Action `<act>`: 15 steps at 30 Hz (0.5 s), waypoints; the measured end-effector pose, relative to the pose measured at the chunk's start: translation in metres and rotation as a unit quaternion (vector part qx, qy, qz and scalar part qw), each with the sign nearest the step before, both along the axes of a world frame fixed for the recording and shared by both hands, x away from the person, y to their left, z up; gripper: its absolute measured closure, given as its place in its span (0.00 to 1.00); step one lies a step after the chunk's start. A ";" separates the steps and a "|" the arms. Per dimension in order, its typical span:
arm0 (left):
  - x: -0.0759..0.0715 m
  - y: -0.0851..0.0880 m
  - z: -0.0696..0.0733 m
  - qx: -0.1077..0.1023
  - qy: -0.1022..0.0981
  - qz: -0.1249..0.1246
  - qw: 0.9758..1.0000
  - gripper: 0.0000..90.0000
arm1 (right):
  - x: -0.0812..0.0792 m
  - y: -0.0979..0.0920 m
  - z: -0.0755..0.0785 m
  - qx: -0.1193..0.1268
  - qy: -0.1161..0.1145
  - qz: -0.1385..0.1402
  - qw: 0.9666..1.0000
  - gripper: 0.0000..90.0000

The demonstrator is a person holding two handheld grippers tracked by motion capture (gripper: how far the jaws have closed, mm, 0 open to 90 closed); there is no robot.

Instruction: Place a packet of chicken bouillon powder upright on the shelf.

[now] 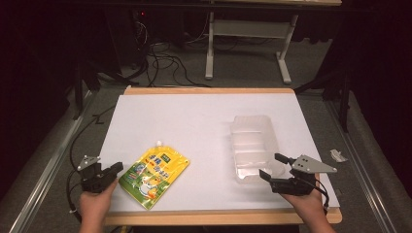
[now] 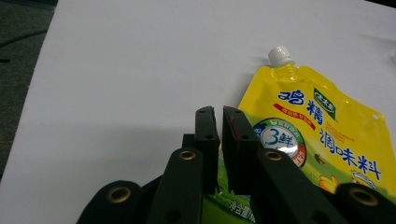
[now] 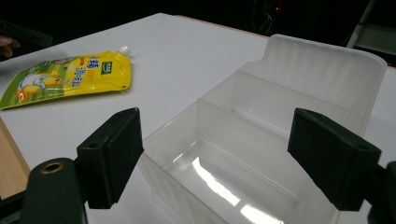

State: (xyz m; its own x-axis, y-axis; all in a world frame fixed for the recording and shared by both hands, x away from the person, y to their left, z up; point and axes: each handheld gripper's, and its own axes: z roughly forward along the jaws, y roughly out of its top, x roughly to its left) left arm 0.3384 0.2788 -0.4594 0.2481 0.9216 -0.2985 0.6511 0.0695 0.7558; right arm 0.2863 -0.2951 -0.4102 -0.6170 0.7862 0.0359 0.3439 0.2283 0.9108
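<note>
The yellow seasoning pouch (image 1: 154, 177) lies flat near the surface's (image 1: 194, 121) front edge, white cap (image 2: 280, 55) pointing away. The left gripper (image 1: 115, 171) sits at the pouch's left corner, fingers (image 2: 207, 135) nearly closed with nothing pinched between them. The right gripper (image 1: 273, 166) hangs with fingers (image 3: 112, 151) spread wide at the near end of the clear plastic bin (image 1: 253, 145), not pressing it. The middle of the surface lies open. The right gripper view shows the bin's inner dividers.
</note>
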 end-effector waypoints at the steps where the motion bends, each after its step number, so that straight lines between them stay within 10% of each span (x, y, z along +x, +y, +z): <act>1: 0.001 0.000 -0.001 -0.006 0.005 -0.003 1.000 0.92 | 0.000 0.000 0.000 0.000 0.000 0.000 1.000 0.20; 15: 0.010 0.007 -0.018 -0.069 0.085 -0.015 0.994 0.74 | 0.000 0.003 -0.001 -0.008 0.004 0.001 1.000 0.21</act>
